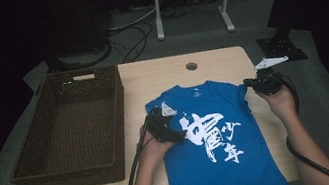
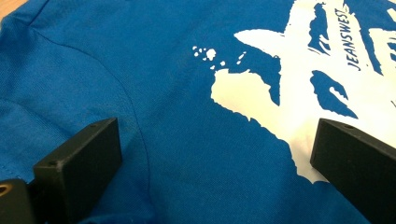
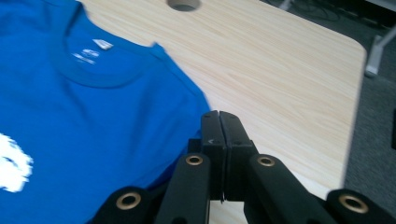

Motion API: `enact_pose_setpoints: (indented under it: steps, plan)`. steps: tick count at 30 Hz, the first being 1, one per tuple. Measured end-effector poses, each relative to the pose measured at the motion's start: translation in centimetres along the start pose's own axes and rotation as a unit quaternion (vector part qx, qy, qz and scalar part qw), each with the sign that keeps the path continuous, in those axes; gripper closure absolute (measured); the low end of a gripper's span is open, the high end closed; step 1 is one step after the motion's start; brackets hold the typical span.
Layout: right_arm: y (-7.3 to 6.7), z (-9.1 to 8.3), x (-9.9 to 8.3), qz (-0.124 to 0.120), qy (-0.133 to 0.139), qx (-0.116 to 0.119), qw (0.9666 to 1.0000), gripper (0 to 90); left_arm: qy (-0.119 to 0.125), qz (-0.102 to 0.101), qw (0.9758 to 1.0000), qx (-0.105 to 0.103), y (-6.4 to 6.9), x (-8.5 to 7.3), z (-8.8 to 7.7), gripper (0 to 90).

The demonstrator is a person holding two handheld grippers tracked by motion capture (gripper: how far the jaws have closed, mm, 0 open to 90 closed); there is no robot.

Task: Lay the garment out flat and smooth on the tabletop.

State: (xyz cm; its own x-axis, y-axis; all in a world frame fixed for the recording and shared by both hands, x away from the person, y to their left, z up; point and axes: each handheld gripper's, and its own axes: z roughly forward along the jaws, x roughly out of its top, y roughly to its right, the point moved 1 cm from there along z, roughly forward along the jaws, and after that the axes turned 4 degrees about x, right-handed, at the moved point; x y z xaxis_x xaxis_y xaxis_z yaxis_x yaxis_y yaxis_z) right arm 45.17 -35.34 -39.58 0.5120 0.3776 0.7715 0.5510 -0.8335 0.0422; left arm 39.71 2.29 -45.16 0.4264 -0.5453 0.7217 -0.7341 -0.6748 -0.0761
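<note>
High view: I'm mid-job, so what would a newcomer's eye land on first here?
The bright blue T-shirt with its bold white print, spread flat across the right half of the pale wooden table. Next, the large dark wicker basket at the table's left. The left hand-held gripper sits open on the shirt's chest, and the right hand-held gripper is shut by the shirt's right sleeve.

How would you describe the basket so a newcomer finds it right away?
Start at the light wooden table. On its left side, beside the blue T-shirt, stands the basket: a dark brown, woven rectangle with a handle slot in its far wall. It is the one deep container there, and nothing lies in it.
</note>
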Motion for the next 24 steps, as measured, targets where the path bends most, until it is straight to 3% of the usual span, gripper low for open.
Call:
enact_pose_setpoints:
  steps: [4,11,18,24]
  plan:
    - [1.3,-0.4,-1.0,0.013,-0.002,-0.013,0.9998,89.1,0.000,-0.001,1.0000,0.000,0.0,0.0,0.0,1.3]
    - [1.9,-0.7,-1.9,0.027,0.001,-0.017,0.9995,79.9,0.000,0.000,1.0000,0.000,0.0,0.0,0.0,1.3]
    - [1.2,-1.0,-2.0,0.029,0.010,-0.002,0.9995,67.7,0.000,0.000,1.0000,0.000,0.0,0.0,0.0,1.3]
    - [-0.3,-1.5,-2.0,0.028,0.019,0.032,0.9989,52.5,0.000,-0.001,1.0000,0.001,0.0,0.0,0.0,1.3]
